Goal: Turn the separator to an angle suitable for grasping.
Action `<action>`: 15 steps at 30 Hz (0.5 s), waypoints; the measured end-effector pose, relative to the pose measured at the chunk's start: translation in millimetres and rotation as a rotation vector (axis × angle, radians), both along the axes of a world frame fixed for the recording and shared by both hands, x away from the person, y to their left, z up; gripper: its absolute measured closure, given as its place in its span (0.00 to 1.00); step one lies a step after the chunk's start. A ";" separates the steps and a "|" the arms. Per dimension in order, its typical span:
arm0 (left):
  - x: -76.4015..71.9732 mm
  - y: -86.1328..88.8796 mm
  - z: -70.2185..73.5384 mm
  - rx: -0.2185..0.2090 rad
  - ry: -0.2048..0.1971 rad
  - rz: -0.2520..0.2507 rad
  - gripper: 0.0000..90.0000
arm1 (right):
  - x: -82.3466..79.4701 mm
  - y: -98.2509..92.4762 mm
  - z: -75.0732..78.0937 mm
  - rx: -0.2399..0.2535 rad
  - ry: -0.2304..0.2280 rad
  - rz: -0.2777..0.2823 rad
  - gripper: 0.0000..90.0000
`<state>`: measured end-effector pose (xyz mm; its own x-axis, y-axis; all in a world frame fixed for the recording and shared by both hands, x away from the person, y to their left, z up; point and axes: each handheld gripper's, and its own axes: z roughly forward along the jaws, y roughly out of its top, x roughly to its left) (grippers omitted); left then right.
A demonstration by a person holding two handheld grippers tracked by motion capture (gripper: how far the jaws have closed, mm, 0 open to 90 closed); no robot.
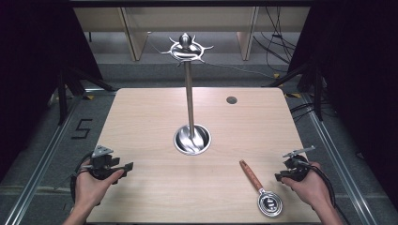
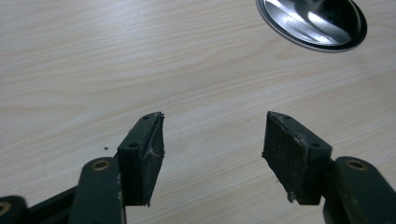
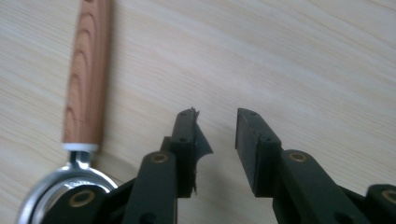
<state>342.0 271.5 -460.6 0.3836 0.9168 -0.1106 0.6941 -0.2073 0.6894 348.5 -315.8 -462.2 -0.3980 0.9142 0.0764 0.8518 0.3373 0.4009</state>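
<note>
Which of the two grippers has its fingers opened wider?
The left gripper: its fingers stand far apart, while the right gripper shows a narrow gap.

The metal stand (image 1: 189, 93) rises from its round base (image 1: 192, 139) at the table's (image 1: 141, 117) middle, blocking straight crossings there. Bare wood lies open on both sides. Near the right front edge, the wooden-handled strainer (image 1: 259, 190) lies flat, just beside the right gripper (image 1: 281, 176).

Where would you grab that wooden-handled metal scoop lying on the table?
Probably the wooden handle of the scoop, mid-length, from above with jaws across it. It lies flat and straight, narrower than the round bowl. The right gripper is beside it, open and empty.
</note>
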 end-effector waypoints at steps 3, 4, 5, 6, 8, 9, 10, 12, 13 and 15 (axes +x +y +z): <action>0.5 -1.1 0.2 0.010 -0.010 -0.012 0.41 | 0.8 5.6 1.1 -0.011 -0.016 0.033 0.85; 0.8 -1.1 -0.6 0.007 -0.007 -0.014 0.41 | 0.3 8.6 3.6 -0.010 -0.007 0.034 0.87; 1.6 -3.4 -3.0 -0.028 -0.012 0.011 0.41 | 0.3 8.6 3.6 -0.010 -0.007 0.034 0.87; 1.9 0.1 -2.3 0.012 0.003 -0.018 0.40 | 1.5 10.0 4.8 -0.021 -0.028 0.052 0.90; 3.5 -2.0 -4.9 -0.015 -0.008 0.009 0.40 | 2.5 15.3 10.3 -0.024 -0.019 0.056 0.97; 3.9 -0.3 -4.2 0.006 -0.001 -0.005 0.40 | 2.1 21.8 14.3 -0.023 -0.005 0.042 1.00; 4.3 -2.4 -4.7 -0.017 -0.010 0.008 0.40 | 2.1 21.8 14.3 -0.023 -0.005 0.042 1.00; 4.1 -1.6 -2.9 0.008 0.007 -0.022 0.40 | 3.7 29.8 17.9 -0.025 0.006 0.072 1.00; 4.3 -4.8 -4.6 -0.024 -0.009 -0.003 0.40 | 4.3 36.2 19.4 -0.023 0.020 0.068 1.00; 3.9 -3.2 -3.2 0.008 0.014 -0.036 0.40 | 7.1 52.5 22.0 -0.013 0.031 0.117 1.00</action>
